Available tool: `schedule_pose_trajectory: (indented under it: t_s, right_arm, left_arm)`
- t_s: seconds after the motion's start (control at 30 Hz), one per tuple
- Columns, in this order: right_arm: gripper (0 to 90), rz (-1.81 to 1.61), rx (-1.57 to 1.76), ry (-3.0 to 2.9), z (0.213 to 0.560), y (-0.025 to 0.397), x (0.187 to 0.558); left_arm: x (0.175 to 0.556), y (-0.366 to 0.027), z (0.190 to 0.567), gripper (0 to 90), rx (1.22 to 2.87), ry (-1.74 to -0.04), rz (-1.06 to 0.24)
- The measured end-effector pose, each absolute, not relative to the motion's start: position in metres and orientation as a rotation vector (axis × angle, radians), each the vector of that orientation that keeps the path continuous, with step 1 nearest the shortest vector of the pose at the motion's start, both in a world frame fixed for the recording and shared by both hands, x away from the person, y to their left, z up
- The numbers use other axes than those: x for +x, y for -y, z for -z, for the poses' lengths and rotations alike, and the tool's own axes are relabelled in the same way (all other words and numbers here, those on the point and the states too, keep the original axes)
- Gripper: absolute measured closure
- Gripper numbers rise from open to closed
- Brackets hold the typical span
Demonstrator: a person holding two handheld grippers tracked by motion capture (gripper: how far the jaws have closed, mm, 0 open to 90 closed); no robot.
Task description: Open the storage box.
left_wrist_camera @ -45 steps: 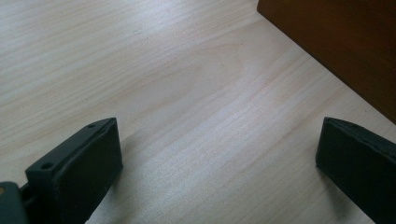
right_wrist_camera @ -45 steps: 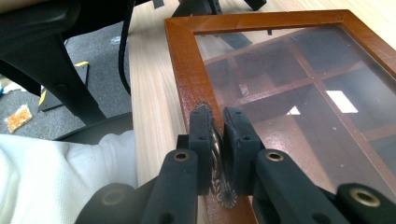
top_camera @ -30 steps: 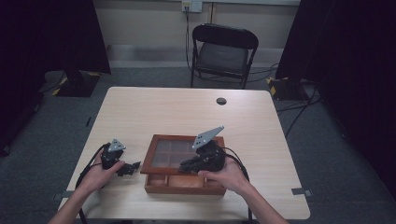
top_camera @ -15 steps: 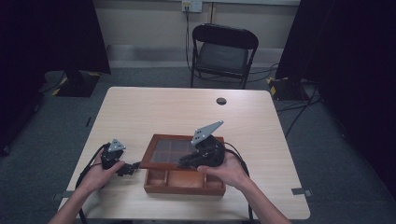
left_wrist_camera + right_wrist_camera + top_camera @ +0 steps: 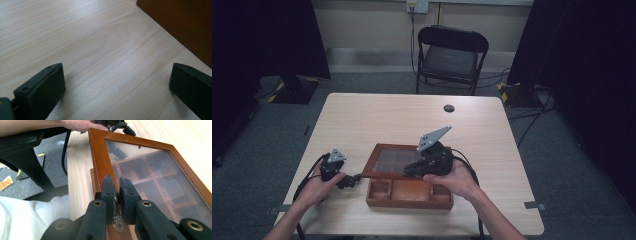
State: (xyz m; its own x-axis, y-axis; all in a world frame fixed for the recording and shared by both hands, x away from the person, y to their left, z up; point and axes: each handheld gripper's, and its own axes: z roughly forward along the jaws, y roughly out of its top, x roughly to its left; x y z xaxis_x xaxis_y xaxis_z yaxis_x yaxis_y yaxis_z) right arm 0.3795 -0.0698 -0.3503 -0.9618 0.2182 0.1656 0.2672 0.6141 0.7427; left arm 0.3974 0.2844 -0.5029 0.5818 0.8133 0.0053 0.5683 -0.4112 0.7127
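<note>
1. Nearest to me: my right gripper (image 5: 412, 169) is clamped on the small brass clasp (image 5: 115, 199) at the front rail of the glass lid (image 5: 394, 159). In the right gripper view the two black jaws stand pressed together with the ornamental metal tab between them.

2. Change since a second ago: the lid's front edge has risen. Earlier it lay lower over the wooden box (image 5: 409, 195); now it is tilted up, and the front row of compartments lies uncovered beneath it in the high view. I judge the opening to be under way, not complete, with the lid at a shallow angle.

3. My left gripper (image 5: 351, 180) rests low on the table (image 5: 362, 120) just beside the box's left wall (image 5: 180, 22). Its jaws stand well apart, with nothing but bare wood grain between them. It has kept its place, so the box is not braced; the box could slide or lift if the hinge is stiff.

4. Through the glass, dividers (image 5: 155, 180) form a grid of cells; whether they hold anything I cannot tell.

5. Farther off: a small dark disc (image 5: 449, 108) lies near the table's far edge, and a folding chair (image 5: 451, 52) stands beyond it.
</note>
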Motion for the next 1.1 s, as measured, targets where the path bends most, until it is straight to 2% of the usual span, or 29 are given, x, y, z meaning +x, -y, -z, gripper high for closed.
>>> schedule_pose_trajectory:
  t_s: [1.1]
  right_arm:
    - [83.4,1.281,-0.437,2.804,0.326,0.069,0.393]
  left_arm:
    - [0.397,-0.284,0.503,0.0,2.133,-1.094,-0.465]
